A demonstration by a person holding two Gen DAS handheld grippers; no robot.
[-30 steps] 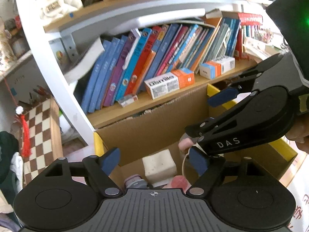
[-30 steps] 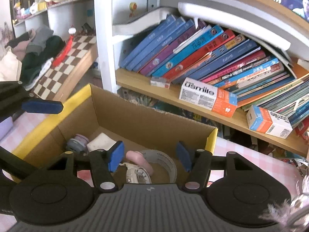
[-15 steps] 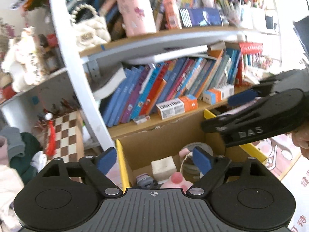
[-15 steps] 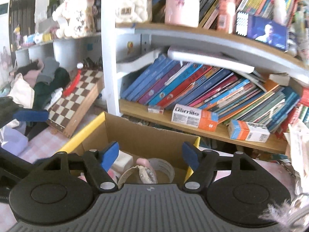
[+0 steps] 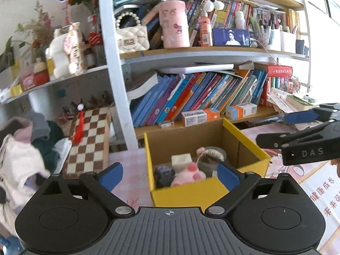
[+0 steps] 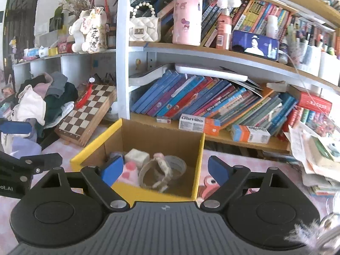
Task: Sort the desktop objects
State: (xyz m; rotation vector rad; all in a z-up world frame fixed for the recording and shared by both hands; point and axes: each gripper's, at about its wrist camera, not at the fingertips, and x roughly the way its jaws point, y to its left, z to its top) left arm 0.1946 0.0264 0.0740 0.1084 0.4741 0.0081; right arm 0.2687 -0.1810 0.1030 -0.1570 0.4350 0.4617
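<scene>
Both grippers have drawn back and up from the cardboard box [image 5: 204, 146] since the earlier frames, where their fingers hung right over its contents; now the whole box shows ahead of each camera, and the jaws of both have just been opening with nothing between them.

In the left wrist view the left gripper [image 5: 170, 173] stands spread wide and empty, its blue pads framing the box's near yellow wall without touching it. The right gripper [image 6: 164, 169] is likewise released and bare, the box lying straight ahead and below it.

The box sits on the pink checked tabletop [image 5: 129, 170] close to its back edge, just in front of the bookshelf [image 5: 191, 125]. Inside it lie a pink plush toy [image 5: 188, 173], a white cube [image 5: 181, 159], a small dark grey item [image 5: 163, 174], a tape roll [image 6: 176, 165] and a pale watch [image 6: 159, 172] draped over the roll.

The right gripper's arm shows at the right edge of the left view, so the two hang side by side, about equally near the box. I judge this drop-off done; no further loose item for sorting shows within reach in either view.
</scene>
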